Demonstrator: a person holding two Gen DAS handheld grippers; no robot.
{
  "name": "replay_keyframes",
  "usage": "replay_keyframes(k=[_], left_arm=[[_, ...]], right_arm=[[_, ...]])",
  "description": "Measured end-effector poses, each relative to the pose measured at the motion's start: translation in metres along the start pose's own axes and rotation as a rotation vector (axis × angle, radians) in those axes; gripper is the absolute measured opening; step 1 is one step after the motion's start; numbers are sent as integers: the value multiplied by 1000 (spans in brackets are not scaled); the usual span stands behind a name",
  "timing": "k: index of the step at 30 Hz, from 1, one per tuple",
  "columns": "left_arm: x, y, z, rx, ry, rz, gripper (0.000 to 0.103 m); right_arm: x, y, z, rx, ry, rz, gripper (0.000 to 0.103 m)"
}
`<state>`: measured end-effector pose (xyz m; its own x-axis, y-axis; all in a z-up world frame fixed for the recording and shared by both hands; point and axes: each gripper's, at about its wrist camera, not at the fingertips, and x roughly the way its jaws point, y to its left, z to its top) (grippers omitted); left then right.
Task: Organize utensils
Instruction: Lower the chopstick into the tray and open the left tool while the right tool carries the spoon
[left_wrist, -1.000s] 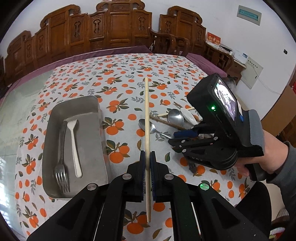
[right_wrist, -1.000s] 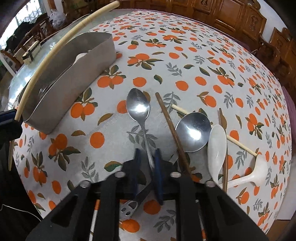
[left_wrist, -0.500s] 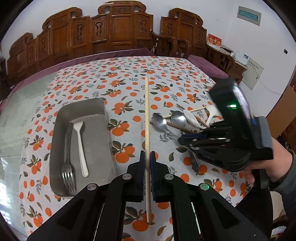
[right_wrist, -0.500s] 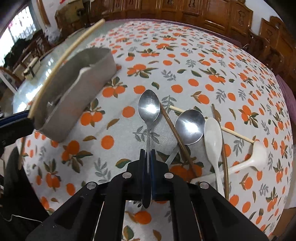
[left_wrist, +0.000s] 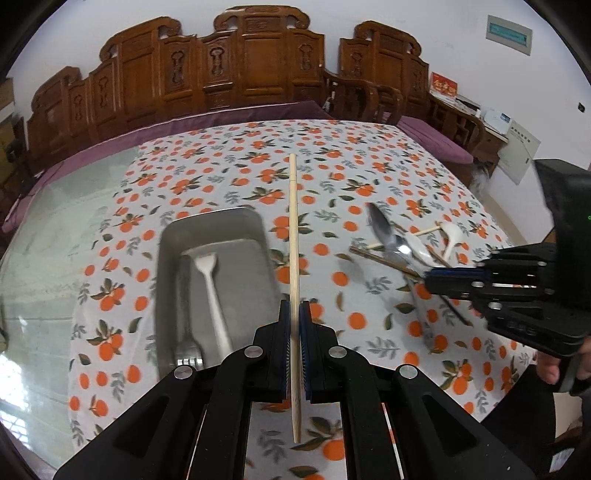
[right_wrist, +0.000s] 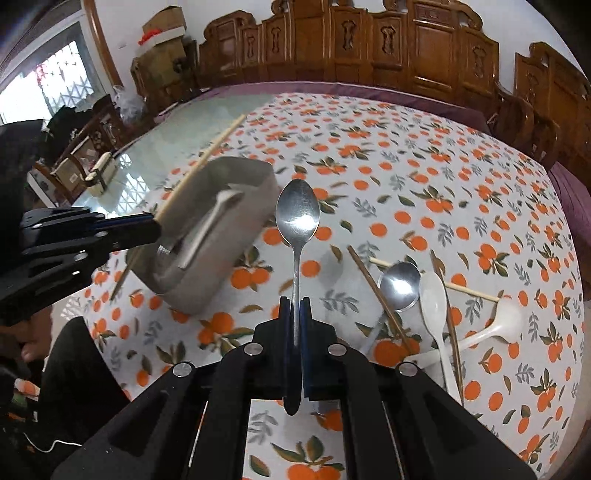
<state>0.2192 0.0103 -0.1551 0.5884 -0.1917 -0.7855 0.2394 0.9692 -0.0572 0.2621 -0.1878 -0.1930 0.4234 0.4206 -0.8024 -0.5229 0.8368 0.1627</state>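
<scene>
Steel dominates the left half of the left wrist view: a rectangular metal tray sits on the orange-print tablecloth and already holds a fork and a white spoon laid lengthwise side by side, so it reads as the collecting place for the sorted utensils; the unsorted heap lies at the right of that frame, a second metal spoon, two white plastic spoons, dark chopsticks and a pale one crossing each other.

At bottom centre of the left wrist view the left gripper is clamped on a pale chopstick, pinching it well below its middle so the long end runs up the frame over the cloth, just right of the tray's near corner; the stick hangs clear of the table, probably carried toward the tray.

In the right wrist view the right gripper is closed on the handle of a steel spoon; the bowl faces the camera at centre frame, lifted off the cloth, with the tray to its upper left; holding it by the handle keeps the bowl leading, which should suit laying it flat beside the fork.

Both grippers tilt steeply downward toward the table; the right one appears at the right edge of the left view, its fingers pointing left across the frame toward the tray, a hand wrapped round its grip below.
</scene>
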Motion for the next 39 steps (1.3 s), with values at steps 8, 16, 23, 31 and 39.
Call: replay_keyframes(k=[8,16,23,31,39], left_arm=[[21,40,0,-26,53,48,4],[44,58,1,-22,97,77,4],[62,68,-1,-34,133,73,4],[54,71,-5,-51,127,71,5],[5,83,-10,-52,45,84,20]], right_arm=[[-2,24,12,-24,-22,24,7],[0,38,22,-36,-26,43,7],[5,44,28,-40,-18,51,7],[12,52,31,-48,-11,63,7],[24,68,40,-44,-15,78,7]])
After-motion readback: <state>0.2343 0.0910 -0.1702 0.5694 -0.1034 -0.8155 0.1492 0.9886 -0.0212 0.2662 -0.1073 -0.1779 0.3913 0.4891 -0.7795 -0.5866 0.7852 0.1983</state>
